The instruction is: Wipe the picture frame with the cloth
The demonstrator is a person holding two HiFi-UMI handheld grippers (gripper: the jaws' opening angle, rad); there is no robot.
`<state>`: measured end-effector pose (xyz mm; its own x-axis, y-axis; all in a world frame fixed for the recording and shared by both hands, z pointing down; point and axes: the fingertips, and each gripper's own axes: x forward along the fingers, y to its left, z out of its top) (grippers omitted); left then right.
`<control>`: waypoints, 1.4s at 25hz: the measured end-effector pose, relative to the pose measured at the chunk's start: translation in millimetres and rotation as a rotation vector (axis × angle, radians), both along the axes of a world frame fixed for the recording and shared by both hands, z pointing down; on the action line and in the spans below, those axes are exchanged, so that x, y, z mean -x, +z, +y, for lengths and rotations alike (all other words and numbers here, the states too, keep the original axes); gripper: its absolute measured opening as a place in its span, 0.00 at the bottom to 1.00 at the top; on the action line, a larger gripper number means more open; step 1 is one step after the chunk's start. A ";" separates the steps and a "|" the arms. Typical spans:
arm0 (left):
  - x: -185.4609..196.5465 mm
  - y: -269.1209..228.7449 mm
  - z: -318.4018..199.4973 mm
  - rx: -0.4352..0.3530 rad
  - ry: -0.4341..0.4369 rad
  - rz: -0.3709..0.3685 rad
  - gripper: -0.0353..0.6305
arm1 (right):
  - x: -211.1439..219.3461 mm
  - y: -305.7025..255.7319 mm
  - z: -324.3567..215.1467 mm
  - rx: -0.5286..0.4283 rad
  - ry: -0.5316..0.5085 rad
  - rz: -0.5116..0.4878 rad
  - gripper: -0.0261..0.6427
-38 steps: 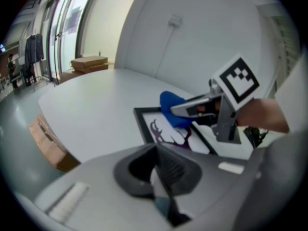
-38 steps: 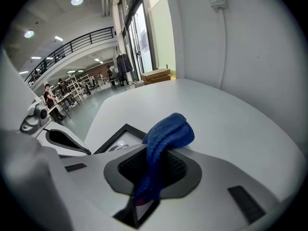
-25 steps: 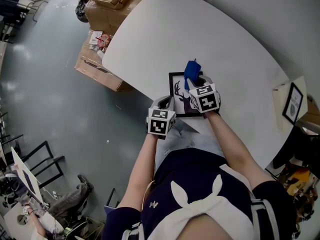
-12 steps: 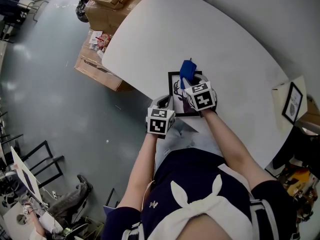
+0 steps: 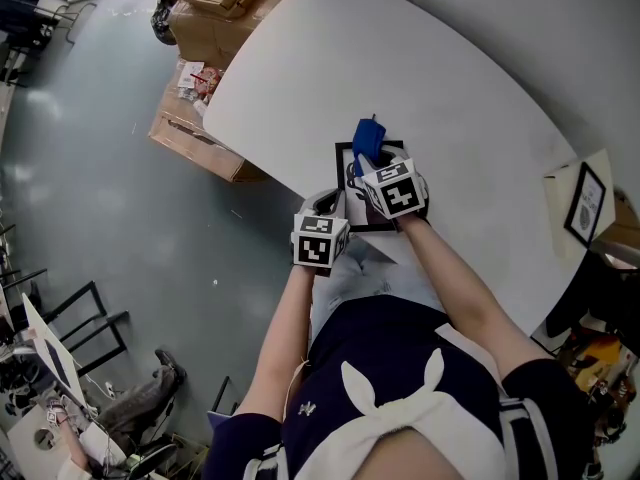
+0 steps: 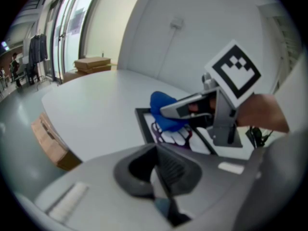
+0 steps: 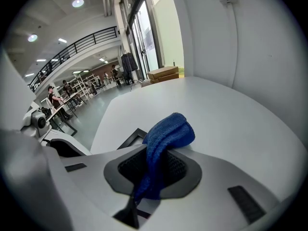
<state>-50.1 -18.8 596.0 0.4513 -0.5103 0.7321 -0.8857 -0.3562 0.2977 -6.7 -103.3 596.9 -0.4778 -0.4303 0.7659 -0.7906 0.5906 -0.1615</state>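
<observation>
White curved tabletop. Cardboard boxes are stacked on the floor beside its far-left edge; contents not legible. A second small framed picture stands at the tabletop's right end, well apart. The black picture frame with a deer print lies flat near the tabletop's near edge. Right tongs are clamped on the blue cloth, with the cloth bunched over the frame's far part. Left tongs are at the frame's near-left corner, closed together with nothing between them.
</observation>
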 end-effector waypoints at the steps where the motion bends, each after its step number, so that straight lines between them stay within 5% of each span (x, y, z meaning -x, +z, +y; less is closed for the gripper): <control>1: 0.0 -0.1 -0.1 0.000 0.000 0.001 0.06 | 1.3 -0.1 -0.1 0.001 -0.003 -0.001 0.13; 35: -2.5 -1.6 2.2 -0.003 0.011 0.002 0.06 | 28.2 -2.8 13.0 0.035 -0.108 -0.020 0.13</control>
<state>-47.6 -16.6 594.4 0.4580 -0.5076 0.7298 -0.8814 -0.3664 0.2983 -34.9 -90.3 594.0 -0.5349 -0.3491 0.7695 -0.7195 0.6657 -0.1981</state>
